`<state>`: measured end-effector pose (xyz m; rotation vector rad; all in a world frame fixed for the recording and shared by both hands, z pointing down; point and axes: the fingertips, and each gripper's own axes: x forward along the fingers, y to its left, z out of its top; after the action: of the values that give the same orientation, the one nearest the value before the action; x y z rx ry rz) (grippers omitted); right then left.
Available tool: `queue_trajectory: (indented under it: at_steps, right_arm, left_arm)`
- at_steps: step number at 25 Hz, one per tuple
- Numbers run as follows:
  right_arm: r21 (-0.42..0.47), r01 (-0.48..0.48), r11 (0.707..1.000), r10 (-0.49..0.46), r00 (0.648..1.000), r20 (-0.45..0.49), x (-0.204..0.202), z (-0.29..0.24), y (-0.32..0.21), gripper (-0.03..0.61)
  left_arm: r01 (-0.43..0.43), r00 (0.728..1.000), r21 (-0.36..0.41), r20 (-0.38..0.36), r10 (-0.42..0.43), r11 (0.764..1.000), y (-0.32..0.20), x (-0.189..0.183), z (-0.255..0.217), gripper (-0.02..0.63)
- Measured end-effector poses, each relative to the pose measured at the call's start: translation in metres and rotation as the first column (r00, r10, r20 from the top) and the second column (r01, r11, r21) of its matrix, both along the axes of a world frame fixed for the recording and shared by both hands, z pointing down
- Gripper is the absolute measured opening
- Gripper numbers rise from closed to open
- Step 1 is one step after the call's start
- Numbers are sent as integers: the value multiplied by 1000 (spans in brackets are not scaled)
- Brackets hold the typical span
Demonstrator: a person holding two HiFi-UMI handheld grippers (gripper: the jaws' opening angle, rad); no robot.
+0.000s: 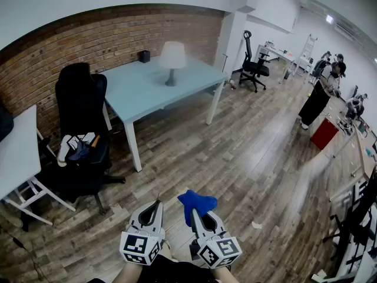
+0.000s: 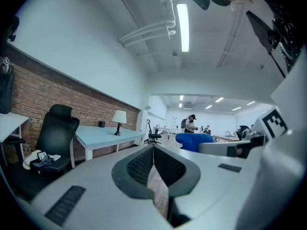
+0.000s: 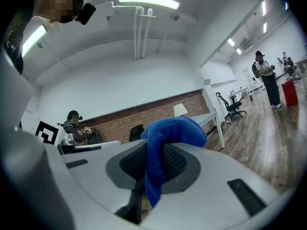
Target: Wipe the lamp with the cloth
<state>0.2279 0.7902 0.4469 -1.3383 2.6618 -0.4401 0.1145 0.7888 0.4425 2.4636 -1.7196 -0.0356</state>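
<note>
Slippage threatens: the right hand-held gripper (image 1: 197,216) pinches only a fold of the blue woven cloth (image 3: 165,133), which could drop before reaching the white-shaded lamp (image 1: 172,61), standing well apart on the pale-blue table (image 1: 138,93). The left hand-held gripper (image 2: 153,150) is closed, empty.

The lamp (image 1: 172,61) stands on the table (image 1: 135,93) near its back edge, with a small box (image 1: 144,56) to its left at that edge. A chair (image 1: 82,117) sits off the table's left end. Well in front, over the floor (image 1: 235,152), the right claw (image 1: 195,212) pinches the cloth (image 1: 198,201), and the left claw (image 1: 157,204) is just beside it.
</note>
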Motion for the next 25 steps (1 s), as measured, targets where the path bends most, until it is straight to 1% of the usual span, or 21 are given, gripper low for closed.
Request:
queue_trajectory:
  at_steps: [3,7,12,15,20,25]
  right_arm:
    - [37,4,999,-4,1000,14,-6,-11,-14,60]
    - [74,6,997,-9,999,32,-7,-24,-40,60]
    - [70,1,998,-4,999,41,-13,-23,-84,60]
    - [70,5,998,-7,1000,27,-22,-23,-120,60]
    - [35,-4,999,3,1000,27,-35,-20,-192,60]
    - [26,8,1000,-9,1000,16,-59,-25,-262,60]
  left_arm:
    - [-9,1000,30,16,8,1000,-18,-3,-12,9]
    - [-10,1000,60,8,9,998,-44,-3,-22,8]
    - [-24,1000,57,-7,25,998,-84,-5,-19,8]
    - [-14,1000,58,-16,15,998,-121,-14,-19,9]
    - [-23,1000,43,21,22,999,-191,-28,-20,9]
    - [-33,999,18,32,33,999,-263,-48,-20,9]
